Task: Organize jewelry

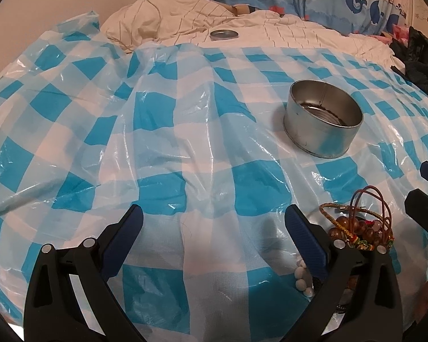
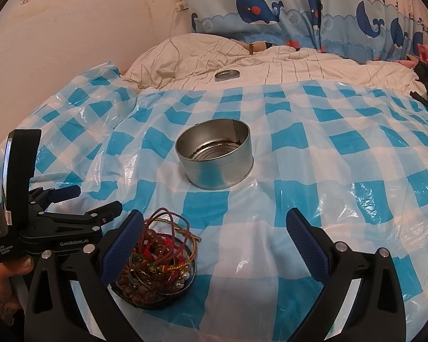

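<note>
A pile of bracelets and bead strings [image 2: 159, 259] lies in a small dark dish [image 2: 157, 302] on the blue checked plastic sheet, just inside my right gripper's left finger. The same pile [image 1: 359, 228] shows in the left wrist view, to the right of my left gripper's right finger, with white beads [image 1: 302, 280] beside it. An open round metal tin [image 2: 216, 156] stands further out, also in the left wrist view [image 1: 322, 122]. My left gripper [image 1: 214, 222] is open and empty. My right gripper [image 2: 214, 225] is open and empty.
The tin's lid [image 2: 227, 74] lies on the striped white duvet [image 2: 299, 68] beyond the sheet. Whale-print pillows [image 2: 259, 8] line the back. Dark clothing [image 1: 422, 59] sits at the far right. The left gripper body [image 2: 42, 222] is at the right view's left edge.
</note>
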{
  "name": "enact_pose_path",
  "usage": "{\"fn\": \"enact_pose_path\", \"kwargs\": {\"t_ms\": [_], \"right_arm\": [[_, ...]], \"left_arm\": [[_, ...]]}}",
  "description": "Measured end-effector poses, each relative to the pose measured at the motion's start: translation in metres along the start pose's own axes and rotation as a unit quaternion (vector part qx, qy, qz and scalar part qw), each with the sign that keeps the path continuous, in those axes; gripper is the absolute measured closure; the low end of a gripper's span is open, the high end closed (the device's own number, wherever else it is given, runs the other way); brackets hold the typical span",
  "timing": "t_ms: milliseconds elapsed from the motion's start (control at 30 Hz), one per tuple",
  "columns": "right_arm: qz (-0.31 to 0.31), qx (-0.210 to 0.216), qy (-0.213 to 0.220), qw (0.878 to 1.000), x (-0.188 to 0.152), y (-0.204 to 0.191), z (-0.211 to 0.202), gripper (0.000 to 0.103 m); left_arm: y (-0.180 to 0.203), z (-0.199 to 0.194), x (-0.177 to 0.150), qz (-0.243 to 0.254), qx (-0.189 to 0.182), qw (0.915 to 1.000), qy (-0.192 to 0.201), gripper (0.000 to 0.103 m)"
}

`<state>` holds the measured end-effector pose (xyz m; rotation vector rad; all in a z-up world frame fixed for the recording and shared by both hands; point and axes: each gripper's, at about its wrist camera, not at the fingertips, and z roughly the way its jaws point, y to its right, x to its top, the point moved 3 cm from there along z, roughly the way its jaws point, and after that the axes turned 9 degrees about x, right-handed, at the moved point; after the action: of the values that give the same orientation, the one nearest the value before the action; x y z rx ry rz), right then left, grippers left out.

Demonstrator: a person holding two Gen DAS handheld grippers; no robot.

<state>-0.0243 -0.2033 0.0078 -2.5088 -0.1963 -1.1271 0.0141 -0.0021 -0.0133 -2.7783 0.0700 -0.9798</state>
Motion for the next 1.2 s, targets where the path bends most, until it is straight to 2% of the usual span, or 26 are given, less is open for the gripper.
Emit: {"fn": "enact_pose_path", "kwargs": {"t_ms": [1200], "right_arm": [[0.001,0.0,-0.002,1.0,-0.0018,-0.0005,0.0018,0.007]], "left_arm": [[0.0,-0.0025,-0.002,0.001,0.006,1.0,0.003,0.008]]}}
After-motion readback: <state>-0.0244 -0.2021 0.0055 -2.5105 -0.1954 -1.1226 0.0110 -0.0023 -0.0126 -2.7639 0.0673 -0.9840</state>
